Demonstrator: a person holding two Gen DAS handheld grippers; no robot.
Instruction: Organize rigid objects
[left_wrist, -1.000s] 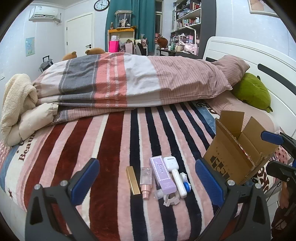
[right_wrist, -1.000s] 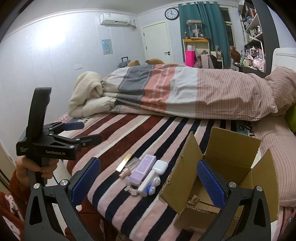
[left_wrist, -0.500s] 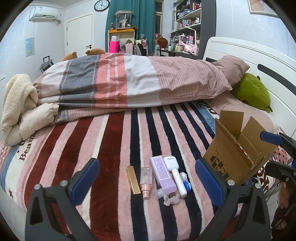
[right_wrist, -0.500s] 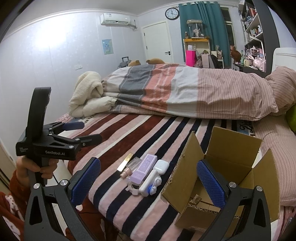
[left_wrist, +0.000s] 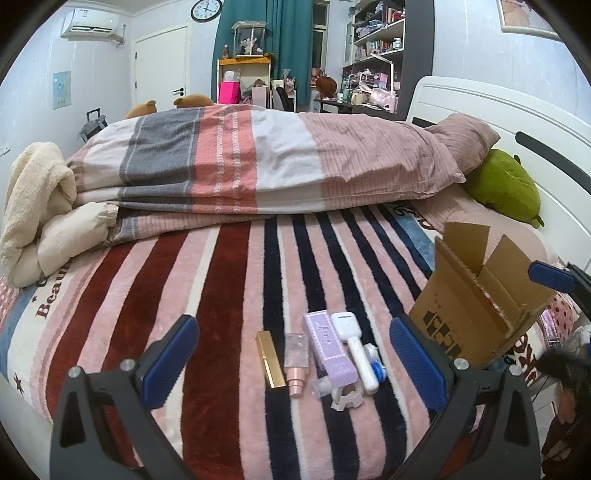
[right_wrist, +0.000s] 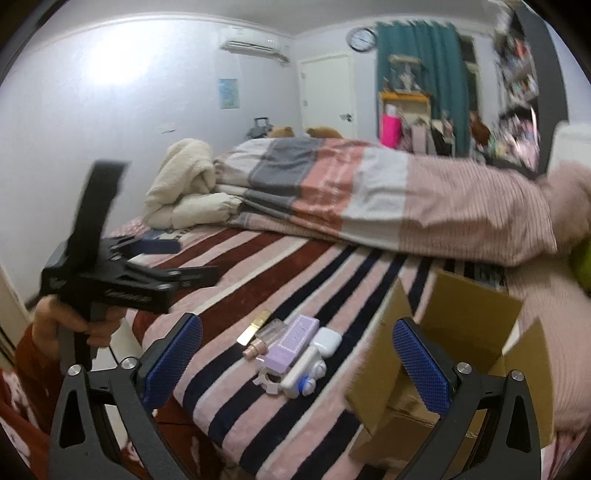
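Low in the frame, small cosmetics (left_wrist: 325, 356) lie in a row on the bed (left_wrist: 229, 280) beside the open cardboard box (left_wrist: 476, 306), seemingly ready for packing. Both the left hand-held gripper (left_wrist: 291, 363) and right hand-held gripper (right_wrist: 295, 363) gape wide, holding nothing.

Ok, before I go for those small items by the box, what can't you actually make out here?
- Inside of the cardboard box: left wrist view sees only the outer wall and flaps; in the right wrist view the right gripper finger and motion blur cover it.
- Print on the purple box: too small.
- White clip piece: small, partly under the purple box.
- Left gripper: open, holding nothing.
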